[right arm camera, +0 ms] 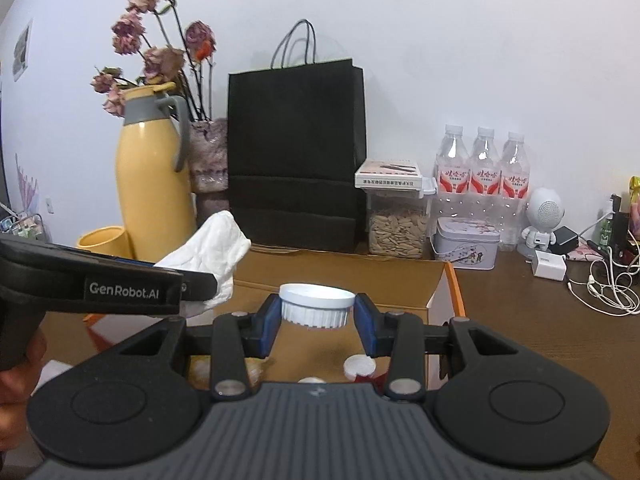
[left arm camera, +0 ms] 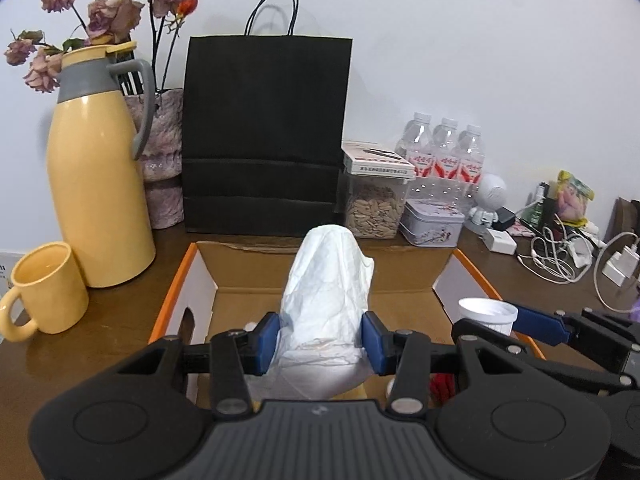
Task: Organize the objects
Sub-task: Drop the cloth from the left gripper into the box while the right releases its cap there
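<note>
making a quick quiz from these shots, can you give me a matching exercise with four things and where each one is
Things:
1. white cloth
2. ribbed white jar
3. yellow mug
4. small tin

Places:
A. on the table left of the yellow jug
B. clamped in the right gripper
C. in front of the water bottles
D. clamped in the left gripper

Pairs: 1-D, 2-B, 3-A, 4-C
</note>
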